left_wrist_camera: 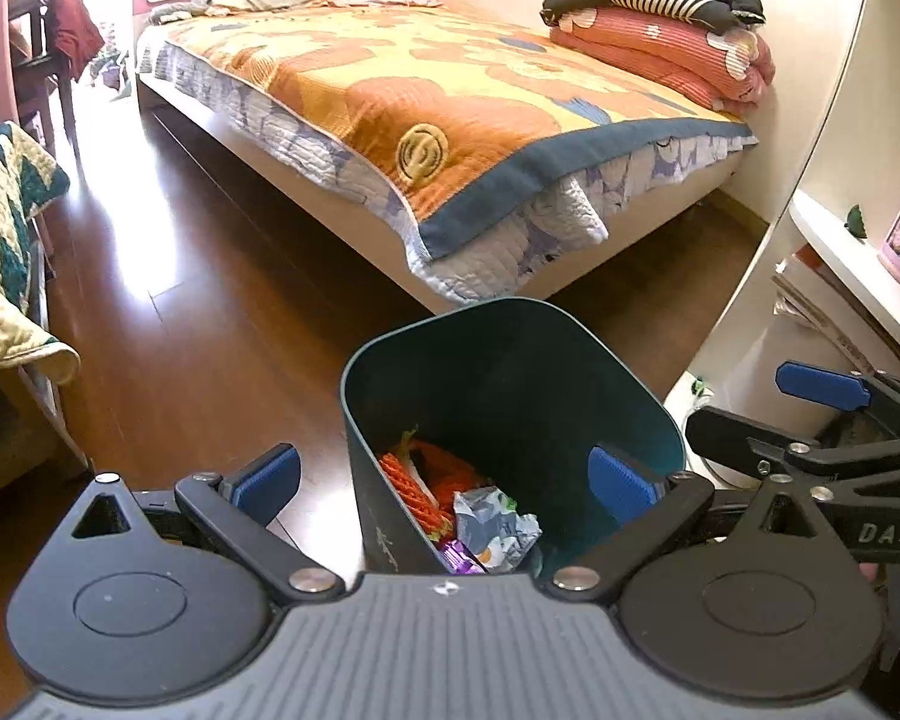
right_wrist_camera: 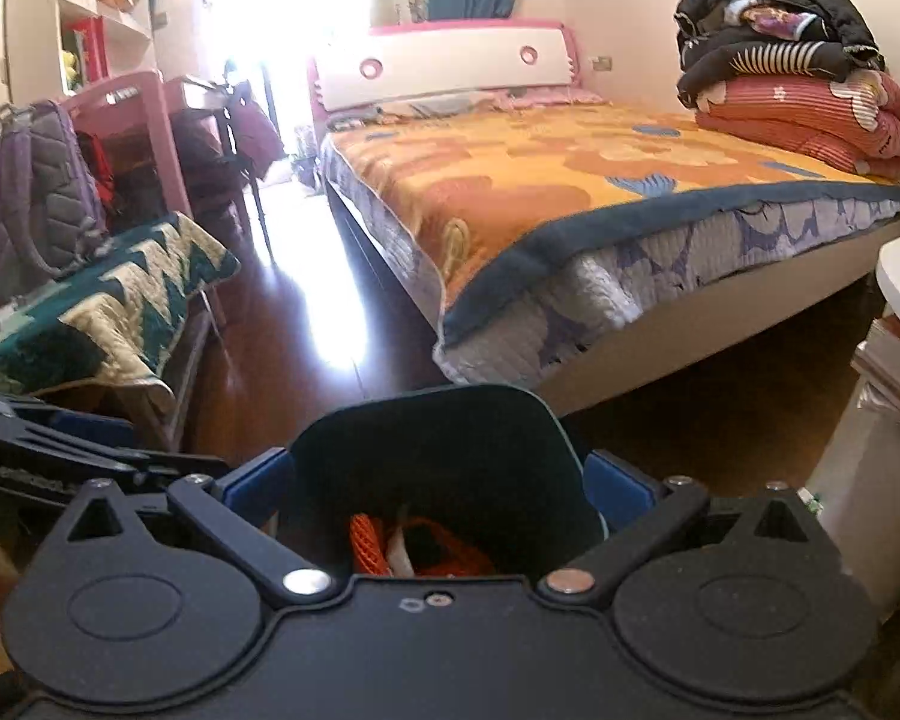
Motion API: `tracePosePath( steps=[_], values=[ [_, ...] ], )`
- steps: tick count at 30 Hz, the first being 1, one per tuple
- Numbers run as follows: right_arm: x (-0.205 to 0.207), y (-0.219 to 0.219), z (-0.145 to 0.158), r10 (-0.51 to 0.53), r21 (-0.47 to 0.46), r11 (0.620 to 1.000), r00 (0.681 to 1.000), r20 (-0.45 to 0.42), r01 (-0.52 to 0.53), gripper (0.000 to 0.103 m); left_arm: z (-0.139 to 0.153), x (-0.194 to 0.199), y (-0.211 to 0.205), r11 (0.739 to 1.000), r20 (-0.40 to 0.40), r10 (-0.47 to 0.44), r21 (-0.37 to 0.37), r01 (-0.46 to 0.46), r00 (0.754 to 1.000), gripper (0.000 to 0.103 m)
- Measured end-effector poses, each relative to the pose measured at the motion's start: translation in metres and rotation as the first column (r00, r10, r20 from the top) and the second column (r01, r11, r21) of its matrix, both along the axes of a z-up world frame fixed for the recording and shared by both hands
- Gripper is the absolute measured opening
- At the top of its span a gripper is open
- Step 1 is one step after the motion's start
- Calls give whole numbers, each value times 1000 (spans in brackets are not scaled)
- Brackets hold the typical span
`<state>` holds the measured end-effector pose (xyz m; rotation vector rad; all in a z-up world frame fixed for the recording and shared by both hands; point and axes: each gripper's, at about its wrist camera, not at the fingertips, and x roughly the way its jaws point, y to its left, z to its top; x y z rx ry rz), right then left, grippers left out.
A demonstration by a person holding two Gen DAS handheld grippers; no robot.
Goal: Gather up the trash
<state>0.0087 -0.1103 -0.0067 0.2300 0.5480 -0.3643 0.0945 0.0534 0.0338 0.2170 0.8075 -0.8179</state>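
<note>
A dark green bin [left_wrist_camera: 510, 420] stands on the brown wood floor [left_wrist_camera: 198, 312], near the foot of the bed [left_wrist_camera: 426, 120]. This bin is where the trash goes, and there is trash inside it now. I can see an orange net [left_wrist_camera: 417, 483] lying at the bottom, a crumpled shiny wrapper [left_wrist_camera: 498, 525] just beside it, and a little purple wrapper [left_wrist_camera: 462, 558] touching the near wall. So part of the job looks done.

The left gripper [left_wrist_camera: 444, 477] is spread wide and holds nothing. Its left blue pad sits outside the bin and its right blue pad hangs over the bin's mouth. The near wall of the bin is between the two pads, but I cannot tell if either pad touches it.

The right gripper [right_wrist_camera: 438, 483] is spread wide too, and its hold is empty. Its two blue pads sit one on each side of the bin, near the top. I cannot tell if they touch the walls.

I look over the floor and I do not see more trash lying on it. The floor by the bed looks bare and shiny. A zigzag quilt [right_wrist_camera: 108, 300] hangs over a bench, and folded blankets [right_wrist_camera: 804, 102] are piled on the bed. Those are not trash.

I think the picking up is mostly finished. Maybe what is left is to check hidden corners, or to carry the bin away.
</note>
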Motion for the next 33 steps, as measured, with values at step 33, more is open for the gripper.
tracePosePath(
  steps=[33],
  values=[
    [12,2,-3,-42,-10,999,999,-34,42,103,-8,6,5,1000,-8,11,-16,-11,1000,103]
  ],
)
